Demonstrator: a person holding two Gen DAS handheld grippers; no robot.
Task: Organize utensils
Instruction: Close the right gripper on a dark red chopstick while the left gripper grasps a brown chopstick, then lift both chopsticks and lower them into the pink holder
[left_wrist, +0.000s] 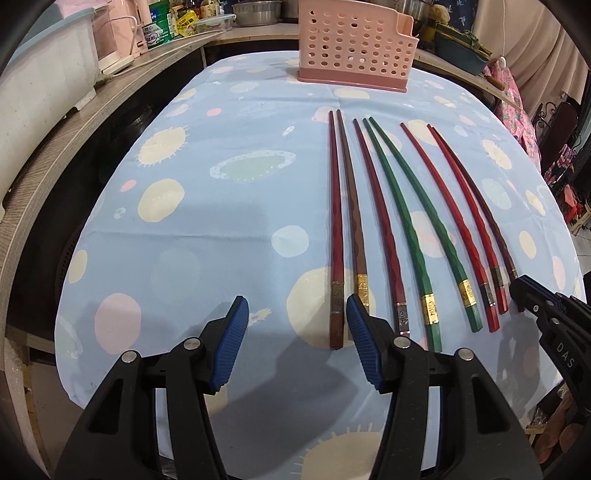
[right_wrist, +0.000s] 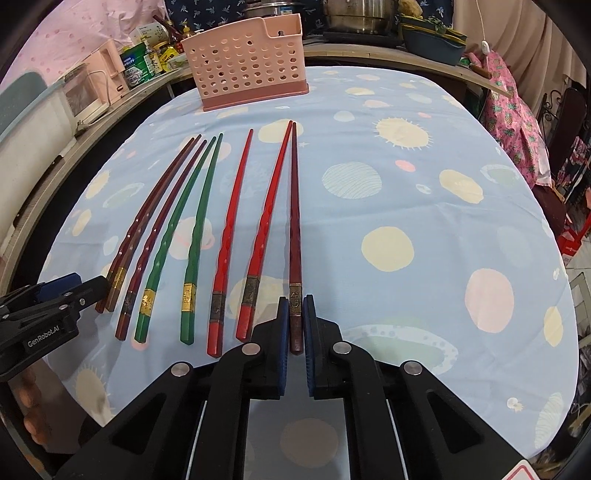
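Right gripper (right_wrist: 295, 306) clamps dark chopstick (right_wrist: 295, 221); left gripper (left_wrist: 295, 310) (spread) empty.

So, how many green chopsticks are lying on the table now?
2. They lie next to each other in the middle of the row: left green chopstick, right green chopstick. None seems hidden.

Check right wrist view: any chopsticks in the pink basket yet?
No: the pink basket shows no chopsticks above its rim or through its holes, and all eight chopsticks lie on the tablecloth.
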